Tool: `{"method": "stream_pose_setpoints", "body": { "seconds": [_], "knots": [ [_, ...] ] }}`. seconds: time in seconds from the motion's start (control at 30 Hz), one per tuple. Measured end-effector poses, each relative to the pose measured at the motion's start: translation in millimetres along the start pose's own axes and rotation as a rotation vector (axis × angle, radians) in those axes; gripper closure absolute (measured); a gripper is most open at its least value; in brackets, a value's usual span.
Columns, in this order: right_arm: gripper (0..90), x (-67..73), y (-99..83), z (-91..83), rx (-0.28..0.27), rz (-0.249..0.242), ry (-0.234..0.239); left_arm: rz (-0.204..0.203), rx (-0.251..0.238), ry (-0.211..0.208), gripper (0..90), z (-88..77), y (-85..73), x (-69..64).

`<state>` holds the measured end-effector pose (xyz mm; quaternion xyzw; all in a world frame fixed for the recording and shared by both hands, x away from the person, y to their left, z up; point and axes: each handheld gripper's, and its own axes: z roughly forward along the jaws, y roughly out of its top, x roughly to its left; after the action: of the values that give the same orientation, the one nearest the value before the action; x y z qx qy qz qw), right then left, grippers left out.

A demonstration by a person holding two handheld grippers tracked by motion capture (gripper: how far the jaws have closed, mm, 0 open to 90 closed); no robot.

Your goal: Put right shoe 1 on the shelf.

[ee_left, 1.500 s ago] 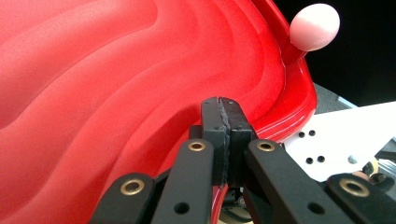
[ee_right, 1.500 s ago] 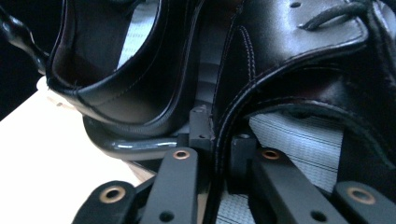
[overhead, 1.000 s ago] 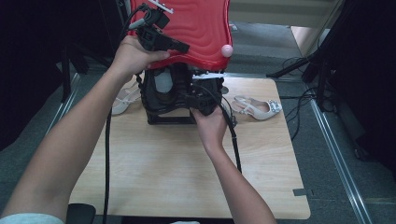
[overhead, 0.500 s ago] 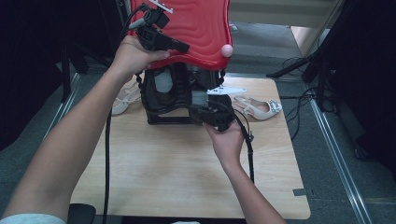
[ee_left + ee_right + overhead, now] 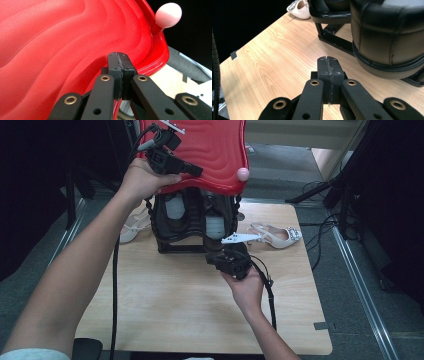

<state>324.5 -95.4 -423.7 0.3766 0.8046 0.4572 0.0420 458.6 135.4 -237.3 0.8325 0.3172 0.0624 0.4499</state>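
A red wavy lid [image 5: 210, 150] with a pink knob [image 5: 243, 173] stands raised over a black stand [image 5: 192, 227] at the table's back. My left gripper [image 5: 192, 170] is shut, its tips against the lid [image 5: 62, 50] near the lower rim. I cannot tell whether the rim is pinched. My right gripper [image 5: 220, 260] hovers low over the wooden table [image 5: 165, 305] just in front of the stand. Its jaws have just been closing and are now shut with nothing between them. In the right gripper view [image 5: 329, 65] the stand's black padded body [image 5: 387, 40] is close on the right.
A white heeled shoe [image 5: 275, 237] lies to the right of the stand and another [image 5: 131, 227] to its left, seen also as a shoe [image 5: 299, 8]. Cables trail over the floor at the right. A bit of tape [image 5: 322, 325] marks the table's front right.
The right hand has drawn back from the black stand towards the near side and down, and its jaws have closed empty. The left hand and the lid have stayed put.
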Motion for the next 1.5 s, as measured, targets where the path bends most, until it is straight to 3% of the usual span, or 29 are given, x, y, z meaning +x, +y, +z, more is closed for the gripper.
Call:
{"method": "stream_pose_setpoints", "body": {
  "seconds": [0.13,0.23,0.37,0.5,0.77,1.1,1.23,1.37,1.5],
  "knots": [
    [90.0,-7.1,0.5,1.3,-0.026,0.002,-0.010,-0.008,0.000,-0.004,90.0,0.0,0.0,0.6],
    [90.0,-14.2,3.5,2.7,-0.038,0.032,-0.029,-0.007,-0.001,-0.003,90.0,0.2,-0.1,0.2],
    [90.0,-23.2,7.7,2.3,-0.037,0.070,0.010,-0.008,-0.002,-0.002,90.0,0.2,-0.1,0.3],
    [90.0,-22.0,12.0,3.1,-0.021,0.034,-0.017,-0.013,0.000,-0.002,90.0,0.2,-0.1,0.0],
    [90.0,-22.3,29.7,10.4,-0.001,0.011,-0.073,-0.019,0.003,-0.004,90.0,0.0,0.2,0.3],
    [90.0,-34.3,47.9,18.6,-0.041,0.033,-0.119,-0.015,0.001,-0.004,90.0,-0.2,-0.2,0.3],
    [90.0,-37.1,50.1,21.2,-0.068,0.016,-0.135,-0.021,0.002,-0.006,90.0,-0.3,-0.2,0.5],
    [90.0,-46.0,55.1,25.0,-0.054,0.071,-0.145,-0.023,0.002,-0.006,90.0,-0.4,-0.4,0.3],
    [90.0,-51.1,50.6,29.1,-0.055,0.107,-0.120,-0.020,-0.007,-0.003,90.0,-0.9,-1.6,-0.1]
  ]
}}
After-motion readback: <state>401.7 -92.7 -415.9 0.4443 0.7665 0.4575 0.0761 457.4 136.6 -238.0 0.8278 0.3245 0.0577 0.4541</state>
